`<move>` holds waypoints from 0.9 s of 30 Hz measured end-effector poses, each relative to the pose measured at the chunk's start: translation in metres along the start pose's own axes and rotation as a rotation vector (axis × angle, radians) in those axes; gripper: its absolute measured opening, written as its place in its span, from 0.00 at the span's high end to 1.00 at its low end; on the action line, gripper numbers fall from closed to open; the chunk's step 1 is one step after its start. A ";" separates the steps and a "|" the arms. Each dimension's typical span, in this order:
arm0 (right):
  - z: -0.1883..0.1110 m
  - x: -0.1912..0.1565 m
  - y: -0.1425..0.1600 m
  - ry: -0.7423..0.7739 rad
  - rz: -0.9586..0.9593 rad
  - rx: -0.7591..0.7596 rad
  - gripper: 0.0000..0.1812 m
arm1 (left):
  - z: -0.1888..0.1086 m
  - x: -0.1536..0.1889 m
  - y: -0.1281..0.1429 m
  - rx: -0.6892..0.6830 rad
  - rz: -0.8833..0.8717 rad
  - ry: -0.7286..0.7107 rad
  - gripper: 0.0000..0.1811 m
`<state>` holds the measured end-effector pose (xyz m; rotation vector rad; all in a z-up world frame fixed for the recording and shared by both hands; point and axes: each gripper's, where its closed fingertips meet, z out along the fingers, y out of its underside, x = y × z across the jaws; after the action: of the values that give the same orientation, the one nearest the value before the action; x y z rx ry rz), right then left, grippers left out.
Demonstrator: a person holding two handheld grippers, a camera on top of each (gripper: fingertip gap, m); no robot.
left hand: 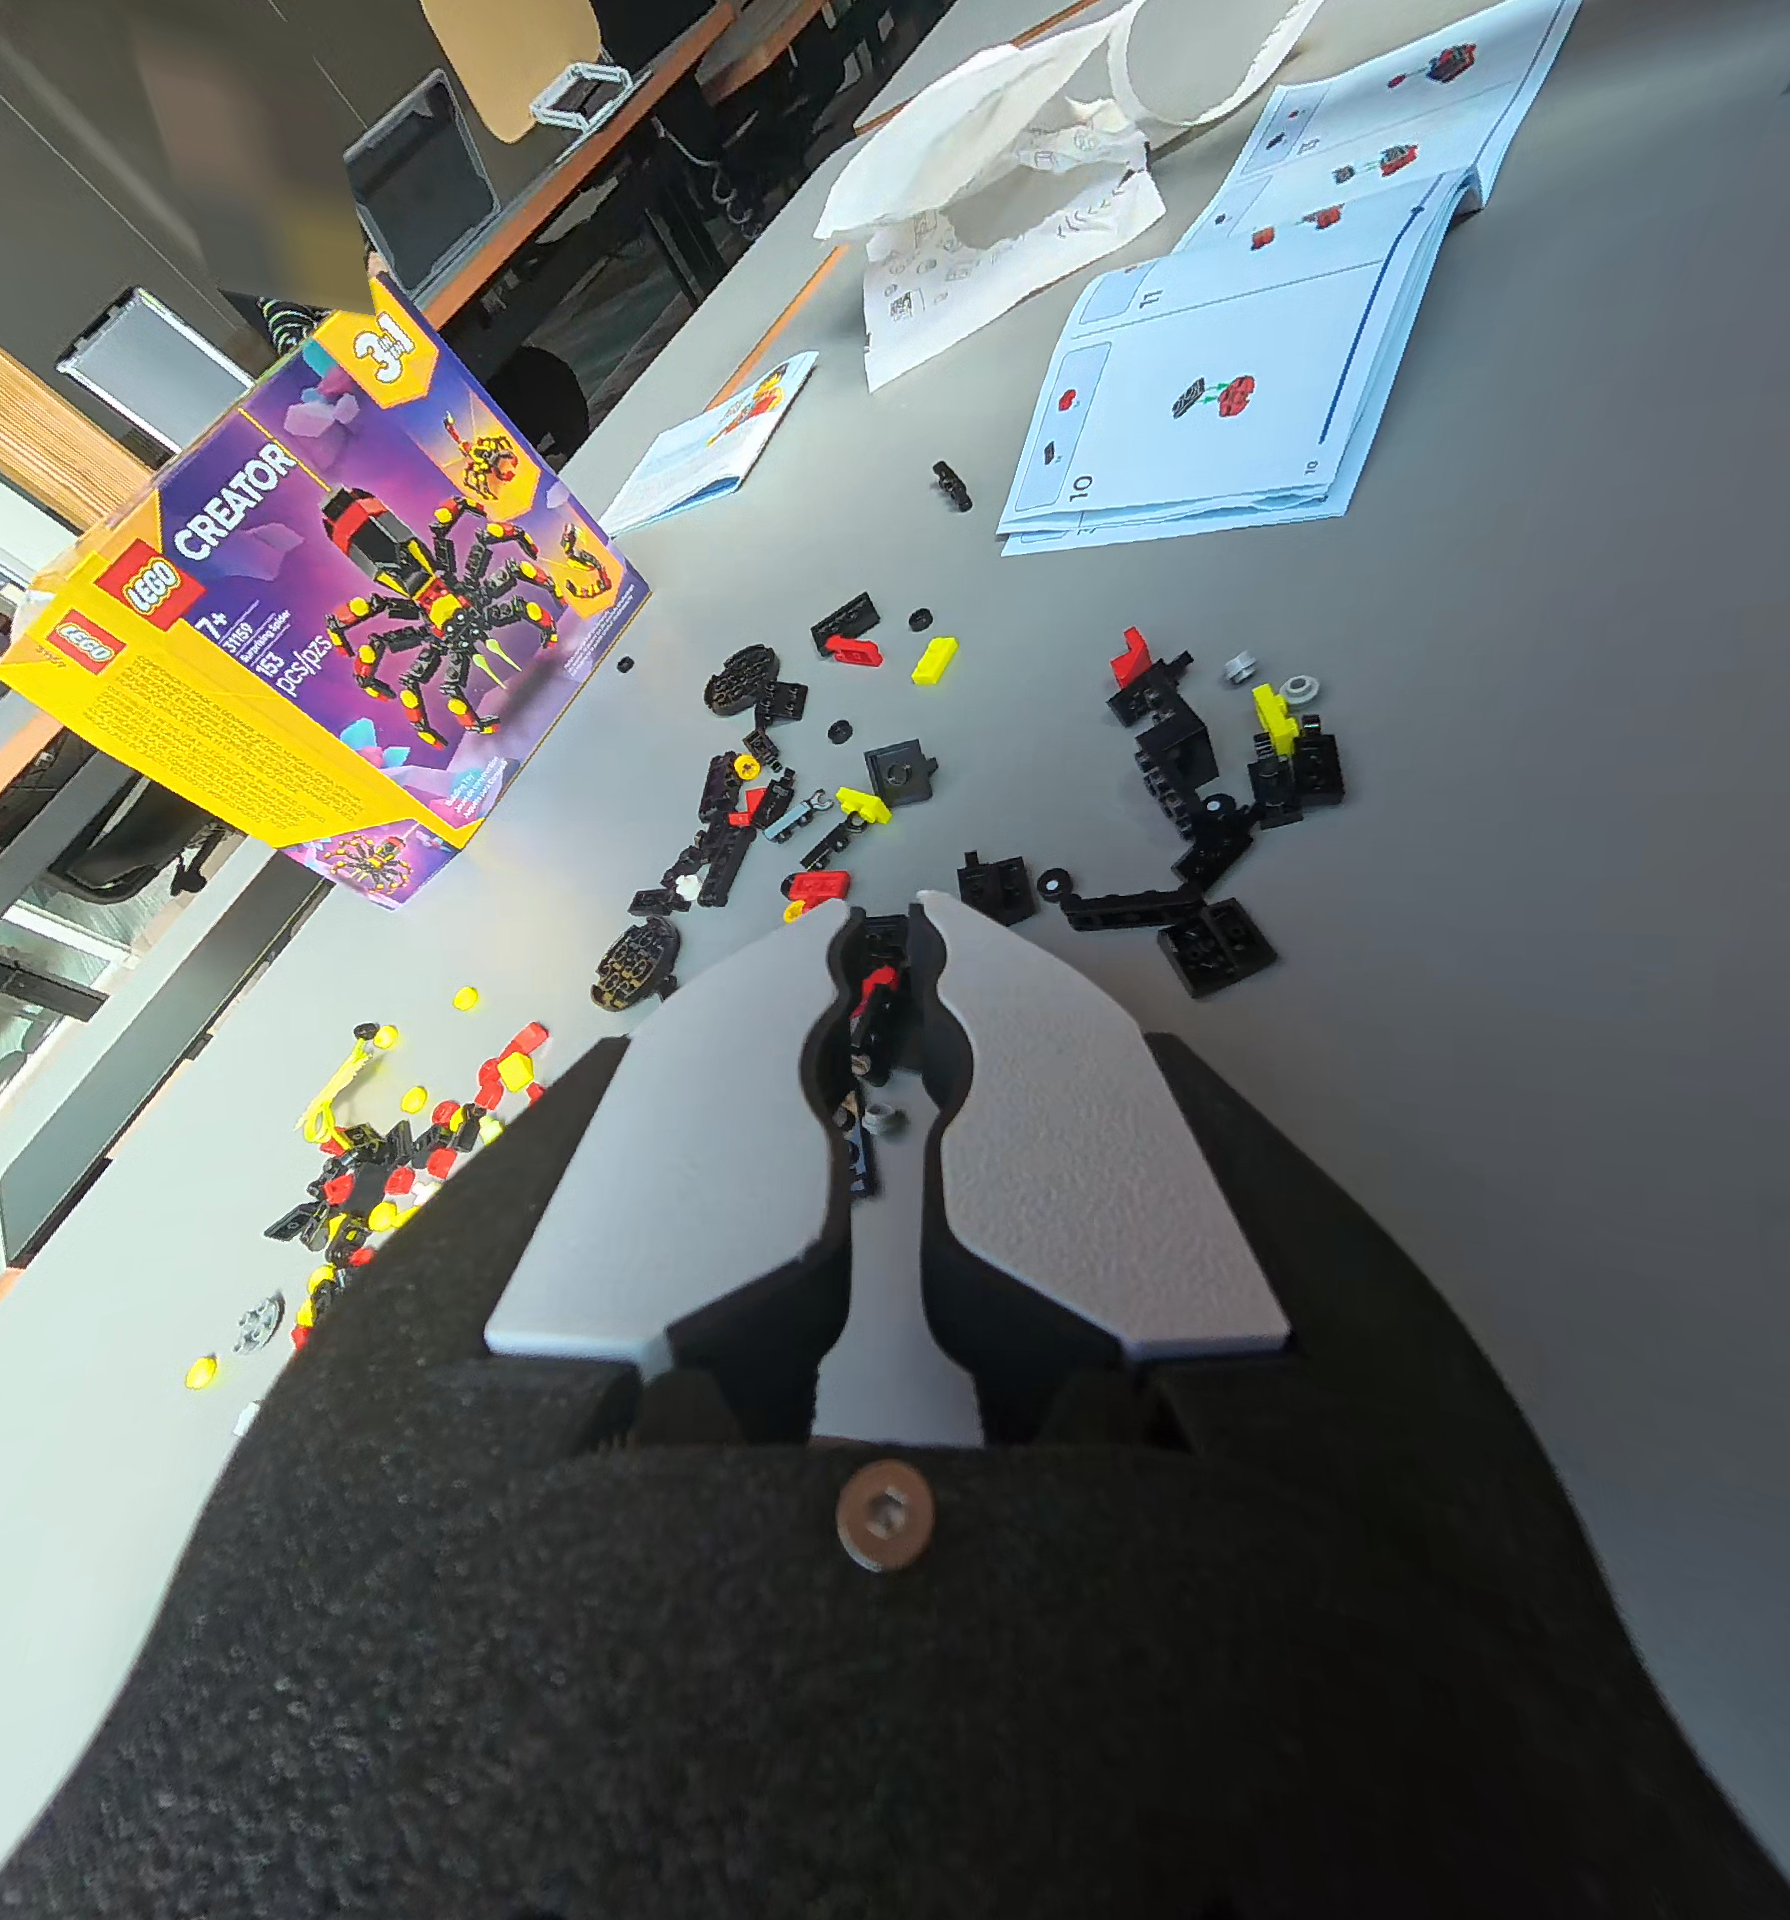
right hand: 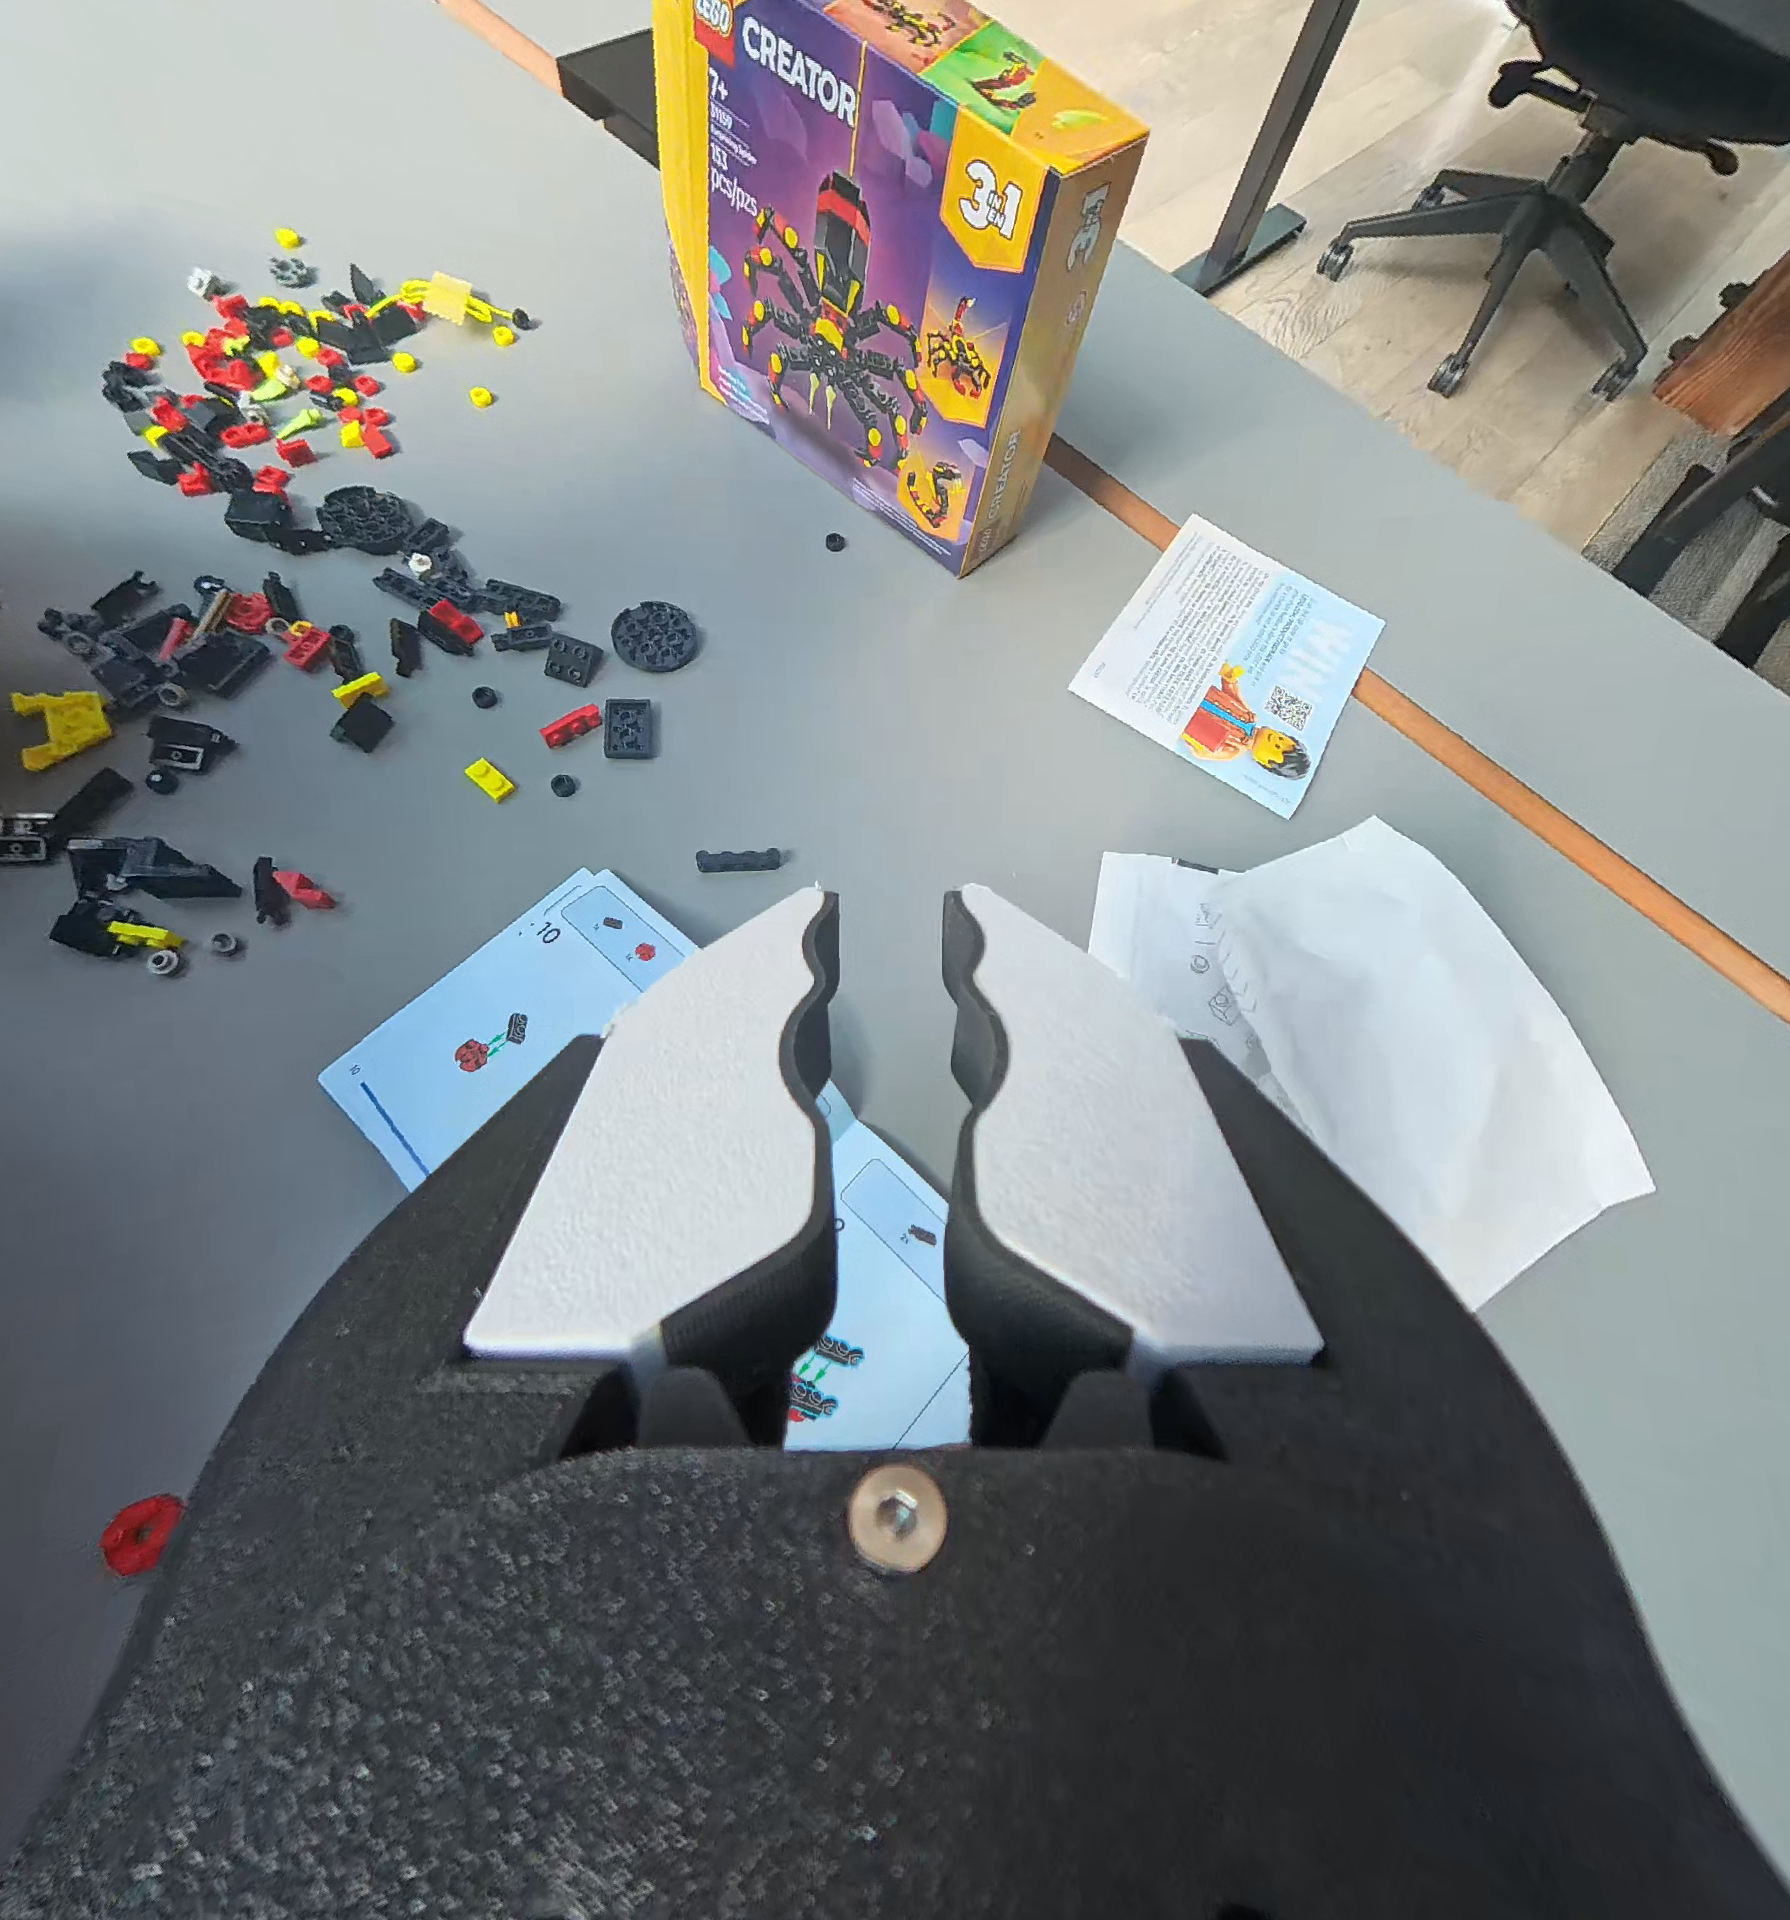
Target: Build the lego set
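Observation:
Loose black, red and yellow lego pieces (left hand: 1213, 790) lie scattered on the grey table (left hand: 1545, 935); they also show in the right wrist view (right hand: 247, 364). My left gripper (left hand: 886, 909) is low over the pile with its jaws nearly together on a small black and red piece (left hand: 878, 956). My right gripper (right hand: 891, 904) is open and empty, above the open instruction booklet (right hand: 475, 1039), which also shows in the left wrist view (left hand: 1234, 343). A red round piece (right hand: 143, 1532) lies beside the right gripper's body.
The purple and yellow set box (left hand: 330, 623) stands at the table's far edge (right hand: 870, 260). A torn white paper bag (right hand: 1390, 1039), a small leaflet (right hand: 1223, 665) and a black long plate (right hand: 737, 859) lie near the booklet. An office chair (right hand: 1545, 208) stands beyond the wood-trimmed edge (right hand: 1597, 831). The gap from one gripper's tips to the other's is roughly 30 centimeters. From either gripper's tips it is about 25 centimeters to the red round piece (right hand: 143, 1532).

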<state>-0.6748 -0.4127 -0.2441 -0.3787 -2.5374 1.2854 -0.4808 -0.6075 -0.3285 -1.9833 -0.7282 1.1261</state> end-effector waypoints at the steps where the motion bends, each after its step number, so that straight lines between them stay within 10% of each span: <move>1: -0.004 -0.001 0.003 0.006 0.006 0.002 0.90 | 0.000 0.000 0.000 0.001 0.003 -0.003 0.96; 23: -0.013 -0.014 -0.001 -0.012 0.017 0.032 0.90 | 0.001 0.002 -0.003 0.014 0.022 0.001 0.96; 27: -0.016 -0.073 -0.038 -0.293 0.170 0.253 0.91 | 0.001 0.001 -0.003 0.018 0.020 -0.003 0.96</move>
<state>-0.6059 -0.4485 -0.2128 -0.3810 -2.5696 1.8229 -0.4813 -0.6048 -0.3264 -1.9781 -0.6991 1.1431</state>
